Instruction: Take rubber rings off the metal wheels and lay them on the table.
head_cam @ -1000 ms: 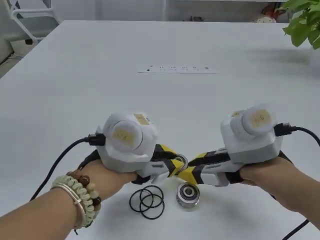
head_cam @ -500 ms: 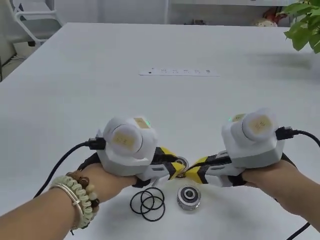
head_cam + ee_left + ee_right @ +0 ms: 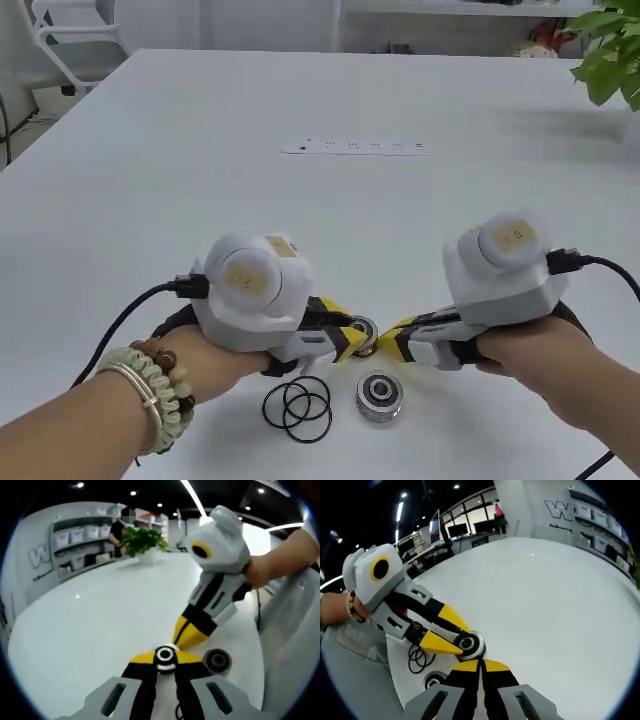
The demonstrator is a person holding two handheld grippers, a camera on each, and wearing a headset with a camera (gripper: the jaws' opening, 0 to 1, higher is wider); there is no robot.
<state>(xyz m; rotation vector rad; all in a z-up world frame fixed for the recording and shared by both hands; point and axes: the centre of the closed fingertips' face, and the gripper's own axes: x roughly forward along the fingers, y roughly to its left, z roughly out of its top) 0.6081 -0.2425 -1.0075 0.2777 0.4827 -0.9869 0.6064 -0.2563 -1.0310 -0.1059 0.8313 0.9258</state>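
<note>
My left gripper (image 3: pixel 350 338) is shut on a small metal wheel (image 3: pixel 363 332), held just above the table; its own view has the wheel (image 3: pixel 165 656) between the yellow tips. My right gripper (image 3: pixel 388 341) points at that wheel from the right with its jaws together, tips right beside the wheel (image 3: pixel 469 644). I cannot tell whether anything thin is pinched between them. A second metal wheel (image 3: pixel 380 392) lies flat on the table below the grippers. Three black rubber rings (image 3: pixel 297 407) lie overlapping to its left.
The white table (image 3: pixel 320 200) stretches far ahead, with a flat white strip (image 3: pixel 352 147) lying in its middle. A green plant (image 3: pixel 610 55) stands at the far right corner. Black cables (image 3: pixel 130 315) trail from both grippers.
The right gripper's tips have drawn back slightly to the right from under the held wheel. The left gripper, the rings and the loose wheel stay put; the head camera has shifted a little.
</note>
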